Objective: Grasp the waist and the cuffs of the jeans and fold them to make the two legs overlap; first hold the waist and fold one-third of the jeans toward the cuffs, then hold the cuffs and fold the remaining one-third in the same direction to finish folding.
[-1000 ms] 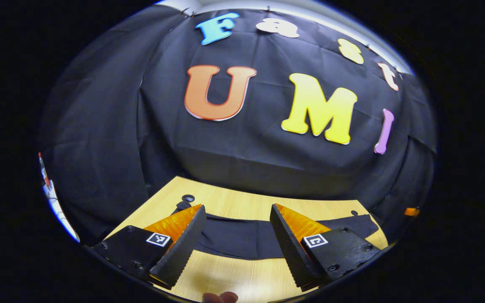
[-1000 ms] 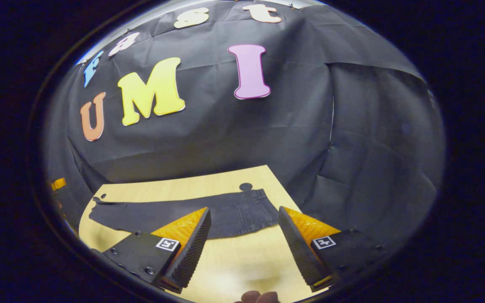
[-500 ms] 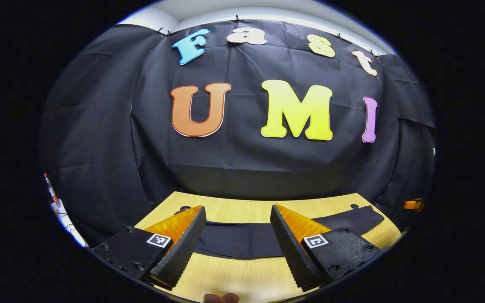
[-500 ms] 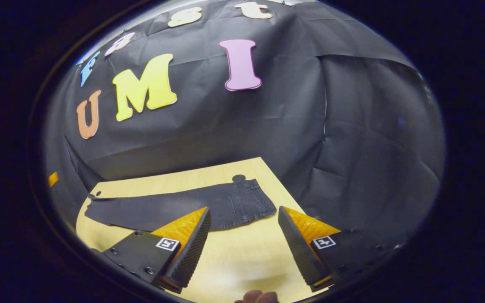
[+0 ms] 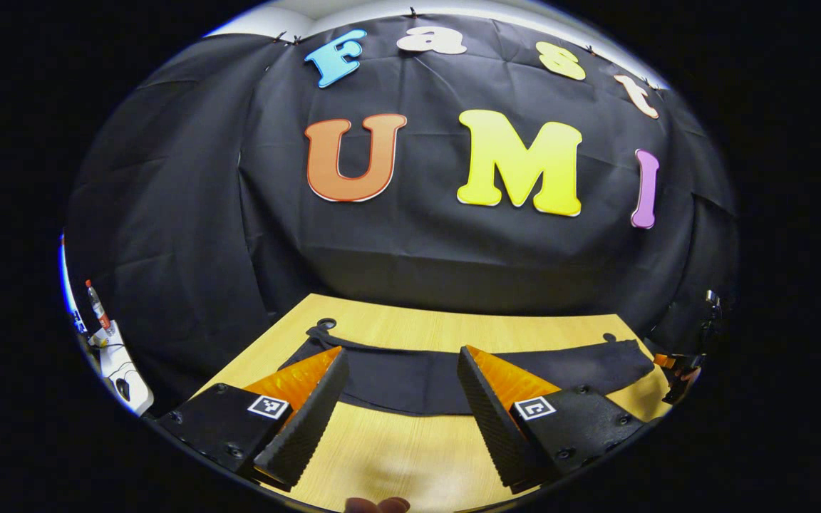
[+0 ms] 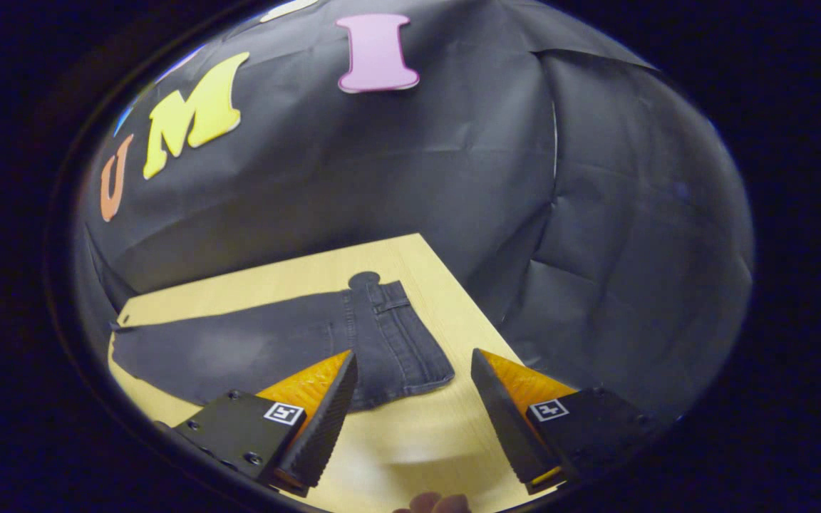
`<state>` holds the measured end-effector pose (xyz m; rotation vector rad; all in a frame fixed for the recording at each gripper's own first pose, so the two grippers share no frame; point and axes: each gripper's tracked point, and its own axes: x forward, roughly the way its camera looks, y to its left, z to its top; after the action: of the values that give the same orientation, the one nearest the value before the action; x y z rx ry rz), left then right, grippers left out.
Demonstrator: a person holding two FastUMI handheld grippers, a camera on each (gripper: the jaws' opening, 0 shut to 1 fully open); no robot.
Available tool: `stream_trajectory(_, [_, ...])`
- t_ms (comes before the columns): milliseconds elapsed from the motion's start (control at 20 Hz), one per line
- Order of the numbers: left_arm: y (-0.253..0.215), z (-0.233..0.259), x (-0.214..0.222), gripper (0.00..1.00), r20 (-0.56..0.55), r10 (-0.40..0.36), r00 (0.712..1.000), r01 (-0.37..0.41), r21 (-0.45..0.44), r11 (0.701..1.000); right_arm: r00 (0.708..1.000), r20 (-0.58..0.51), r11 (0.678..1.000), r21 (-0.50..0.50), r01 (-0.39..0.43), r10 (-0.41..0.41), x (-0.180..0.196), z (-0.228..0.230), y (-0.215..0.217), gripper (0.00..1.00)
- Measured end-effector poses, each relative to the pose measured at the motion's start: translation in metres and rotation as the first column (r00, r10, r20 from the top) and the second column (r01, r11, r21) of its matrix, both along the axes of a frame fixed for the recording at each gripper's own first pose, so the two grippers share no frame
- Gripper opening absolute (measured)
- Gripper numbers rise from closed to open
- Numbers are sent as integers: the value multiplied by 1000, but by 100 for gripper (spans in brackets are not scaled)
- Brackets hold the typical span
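Note:
Dark jeans (image 5: 417,377) lie flat and stretched out across the wooden table (image 5: 396,456), and look one leg wide. In the left gripper view the cuff end (image 5: 314,338) is at the left. In the right gripper view the waist (image 6: 400,342) with its belt loops is at the right and the legs (image 6: 225,353) run off to the left. My left gripper (image 5: 402,353) is open, hovering short of the mid-leg with nothing held. My right gripper (image 6: 414,355) is open too, just in front of the waist's near edge.
The table's right edge (image 6: 467,299) runs close beside the waist, with black cloth beyond. Small round black marks (image 5: 325,324) sit by the jeans' far corners. A white device with cables (image 5: 115,356) stands off the table's left. A fingertip (image 5: 378,504) shows below.
The right gripper has come closer to the waist and tipped down, so the jeans look larger. The left gripper's view has dipped, showing more table. The jeans have not moved.

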<state>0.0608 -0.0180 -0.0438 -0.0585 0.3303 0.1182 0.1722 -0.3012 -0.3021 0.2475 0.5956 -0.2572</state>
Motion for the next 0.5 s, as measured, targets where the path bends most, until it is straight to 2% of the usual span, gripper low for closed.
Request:
stream_trajectory(200, [10, -5, -9, 99, -32, 46, 998, -46, 0, 999, 999, -52, 998, 55, -13, 16, 20, -37, 3, 99])
stream_trajectory(300, [17, -9, -13, 99, -45, 76, 996, -77, -8, 997, 999, -41, 990, 142, 13, -7, 17, -43, 7, 99])
stream_trajectory(350, [21, -12, -14, 99, -53, 91, 994, -92, -20, 996, 999, -29, 981, 192, 31, -26, 17, -39, 8, 96])
stream_trajectory(450, [27, -16, -16, 99, -65, 114, 991, -117, -41, 992, 999, -36, 971, 238, -2, 10, 20, -39, 21, 90])
stream_trajectory(500, [30, -17, -16, 99, -66, 120, 991, -124, -48, 991, 999, -36, 967, 255, 6, 3, 23, -33, 24, 71])
